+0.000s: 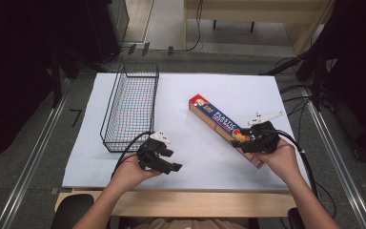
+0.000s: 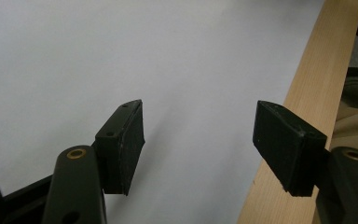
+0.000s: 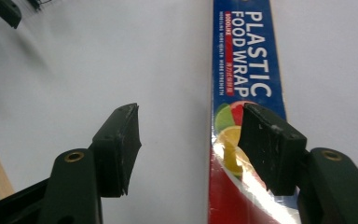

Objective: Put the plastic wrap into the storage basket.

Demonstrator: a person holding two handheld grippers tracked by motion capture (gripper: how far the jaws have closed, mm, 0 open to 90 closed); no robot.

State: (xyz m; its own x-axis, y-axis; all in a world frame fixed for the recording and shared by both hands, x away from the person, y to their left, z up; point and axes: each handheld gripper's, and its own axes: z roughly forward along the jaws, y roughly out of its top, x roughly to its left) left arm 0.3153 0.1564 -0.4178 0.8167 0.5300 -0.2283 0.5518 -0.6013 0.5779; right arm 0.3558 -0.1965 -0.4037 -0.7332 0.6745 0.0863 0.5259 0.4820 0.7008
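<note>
Right gripper jaws released over plastic wrap box; left gripper jaws released, above bare table.

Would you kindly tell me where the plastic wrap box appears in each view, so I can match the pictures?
High view: the box lies slantwise at right of centre on the white sheet, its near end under the right tongs.
Left gripper view: not in it.
Right gripper view: the box runs up the picture right of centre, one jaw over its fruit print.
Shared landmark: the white sheet.
</note>
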